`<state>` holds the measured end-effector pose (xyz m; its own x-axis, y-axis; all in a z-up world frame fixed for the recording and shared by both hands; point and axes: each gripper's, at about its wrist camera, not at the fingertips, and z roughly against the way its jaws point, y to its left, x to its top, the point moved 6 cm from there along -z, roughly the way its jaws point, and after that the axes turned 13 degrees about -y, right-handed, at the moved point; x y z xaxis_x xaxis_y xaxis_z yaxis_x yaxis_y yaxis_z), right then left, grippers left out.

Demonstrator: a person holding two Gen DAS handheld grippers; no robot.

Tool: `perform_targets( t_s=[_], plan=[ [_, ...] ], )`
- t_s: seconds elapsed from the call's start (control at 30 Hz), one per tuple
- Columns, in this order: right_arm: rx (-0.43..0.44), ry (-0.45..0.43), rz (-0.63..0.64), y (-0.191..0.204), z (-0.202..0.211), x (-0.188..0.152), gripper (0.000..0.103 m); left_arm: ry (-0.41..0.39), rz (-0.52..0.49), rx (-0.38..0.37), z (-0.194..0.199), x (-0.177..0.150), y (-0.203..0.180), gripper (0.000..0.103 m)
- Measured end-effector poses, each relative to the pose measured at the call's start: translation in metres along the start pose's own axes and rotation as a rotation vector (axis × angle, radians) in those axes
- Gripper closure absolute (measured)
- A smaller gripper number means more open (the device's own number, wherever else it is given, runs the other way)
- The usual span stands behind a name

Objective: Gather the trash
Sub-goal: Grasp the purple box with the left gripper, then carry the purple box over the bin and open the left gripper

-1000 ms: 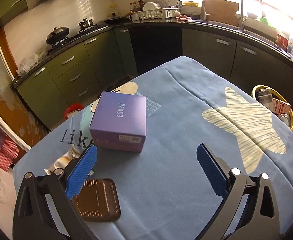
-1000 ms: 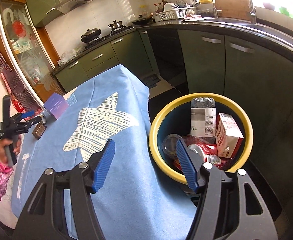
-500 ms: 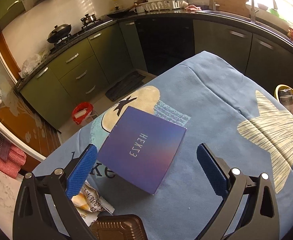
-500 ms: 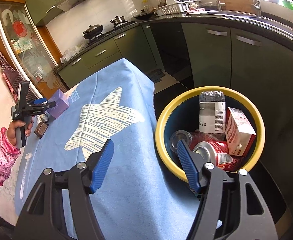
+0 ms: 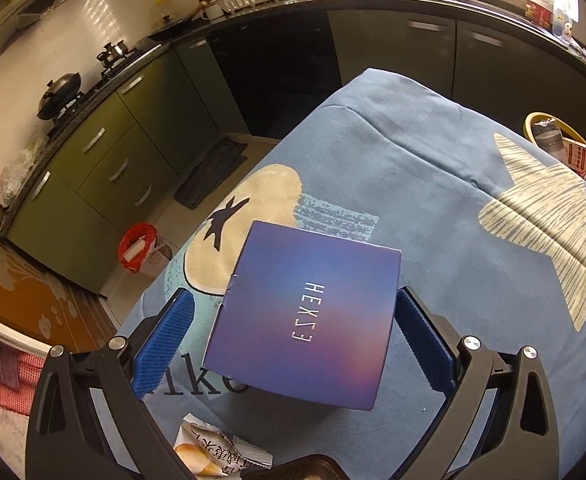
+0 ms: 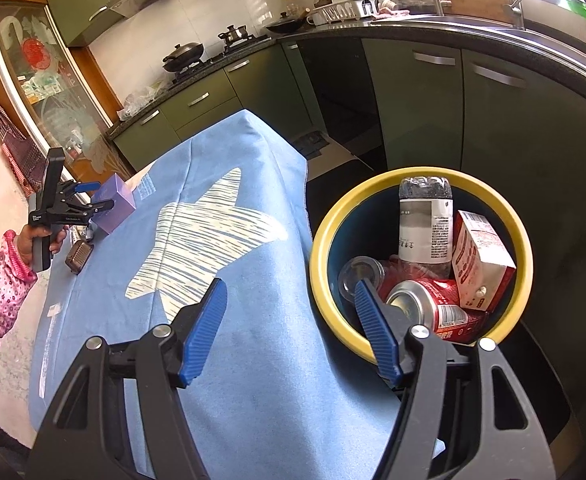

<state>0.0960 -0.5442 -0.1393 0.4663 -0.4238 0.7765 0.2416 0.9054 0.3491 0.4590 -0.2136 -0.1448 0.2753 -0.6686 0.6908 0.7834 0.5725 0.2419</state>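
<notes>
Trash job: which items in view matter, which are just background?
Job:
- purple box, between the open left claw's fingers
- snack wrapper
- brown tray
- yellow bin holding bottle, can, carton

Background:
- wok
- dish rack
- red bag on the floor

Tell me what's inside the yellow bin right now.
The bin holds a plastic bottle, a red can, a carton and a clear cup. Anything beneath them is covered.
</notes>
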Motion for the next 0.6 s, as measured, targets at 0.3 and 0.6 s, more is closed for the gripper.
perform_targets(
  t_s=[0.3, 0.6],
  plan=[
    [0.002, 0.029, 0.018, 0.012, -0.014, -0.003, 0.04, -0.011, -0.02, -0.019, -0.002, -0.007, -0.006, 0.018],
    [0.017, 0.024, 0.038, 0.018, -0.007, -0.005, 0.04, -0.025, -0.038, 0.053, 0.02, -0.006, -0.03, 0.023]
  ],
)
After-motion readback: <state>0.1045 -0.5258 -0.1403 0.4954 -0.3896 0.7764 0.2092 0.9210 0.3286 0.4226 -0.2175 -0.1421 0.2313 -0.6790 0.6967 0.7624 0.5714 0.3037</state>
